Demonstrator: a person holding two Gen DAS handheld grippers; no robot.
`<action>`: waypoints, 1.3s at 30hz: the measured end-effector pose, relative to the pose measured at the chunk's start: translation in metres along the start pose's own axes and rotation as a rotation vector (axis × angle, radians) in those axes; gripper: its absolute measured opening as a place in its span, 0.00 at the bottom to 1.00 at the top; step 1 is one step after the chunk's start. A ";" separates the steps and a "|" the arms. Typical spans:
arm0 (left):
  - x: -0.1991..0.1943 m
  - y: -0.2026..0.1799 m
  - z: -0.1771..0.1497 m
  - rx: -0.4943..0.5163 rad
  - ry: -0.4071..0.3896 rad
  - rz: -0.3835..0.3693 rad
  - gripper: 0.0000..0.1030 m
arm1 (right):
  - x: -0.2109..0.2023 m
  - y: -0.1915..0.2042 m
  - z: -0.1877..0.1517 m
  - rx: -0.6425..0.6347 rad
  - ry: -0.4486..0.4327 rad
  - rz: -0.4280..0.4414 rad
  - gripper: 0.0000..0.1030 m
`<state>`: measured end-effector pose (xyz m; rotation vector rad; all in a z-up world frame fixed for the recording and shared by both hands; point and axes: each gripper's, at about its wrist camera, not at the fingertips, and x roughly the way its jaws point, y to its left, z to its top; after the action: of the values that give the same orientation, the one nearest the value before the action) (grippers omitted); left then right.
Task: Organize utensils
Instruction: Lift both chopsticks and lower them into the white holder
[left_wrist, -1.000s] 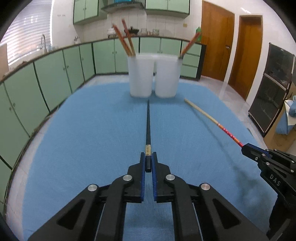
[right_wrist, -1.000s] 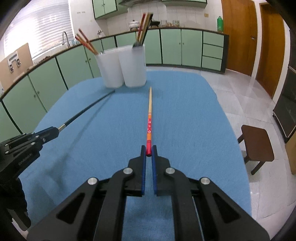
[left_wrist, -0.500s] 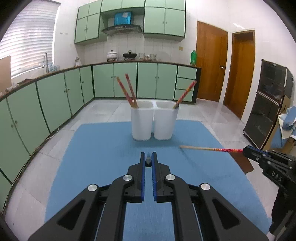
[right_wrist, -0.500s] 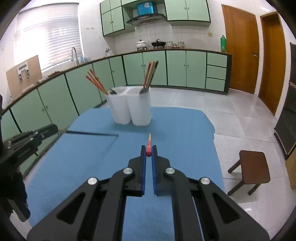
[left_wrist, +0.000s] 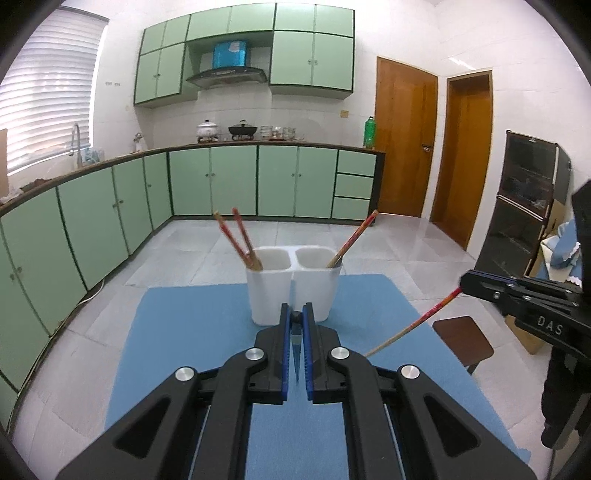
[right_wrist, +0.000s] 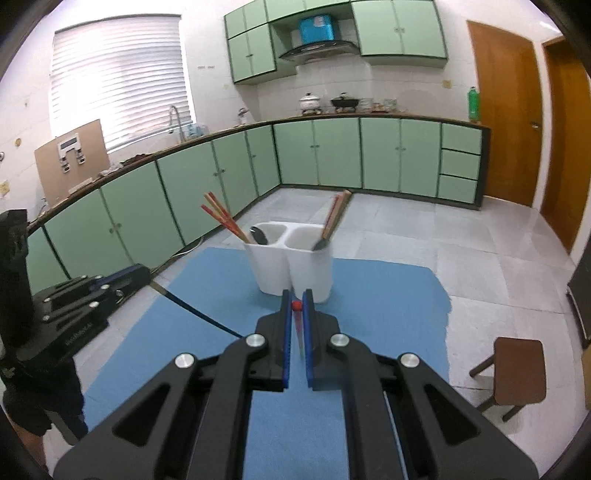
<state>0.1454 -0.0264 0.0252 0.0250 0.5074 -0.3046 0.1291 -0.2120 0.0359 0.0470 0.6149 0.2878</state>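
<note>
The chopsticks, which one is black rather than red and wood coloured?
The black chopstick clamped in the left gripper. The right gripper holds a red-ended chopstick, and those in the white holder are red or wooden.

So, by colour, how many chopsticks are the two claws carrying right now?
Black chopstick, in the left claw: 1
Red-and-wood chopstick, in the right claw: 1
Total: 2

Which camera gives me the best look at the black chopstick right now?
The right wrist view. There the black chopstick shows along its length, sticking out of the left gripper over the blue mat. The left wrist view shows only its end, pinched between that gripper's own fingers.
</note>
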 end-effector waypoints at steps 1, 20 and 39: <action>0.001 0.000 0.002 0.004 -0.001 -0.004 0.06 | 0.001 0.002 0.005 -0.003 0.005 0.012 0.05; 0.016 0.012 0.095 0.025 -0.125 -0.029 0.06 | 0.005 -0.004 0.140 0.010 -0.128 0.043 0.05; 0.108 0.026 0.154 -0.026 -0.185 0.040 0.06 | 0.100 -0.018 0.189 0.018 -0.111 -0.092 0.05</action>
<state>0.3160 -0.0472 0.1065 -0.0180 0.3264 -0.2584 0.3201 -0.1937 0.1317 0.0513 0.5080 0.1892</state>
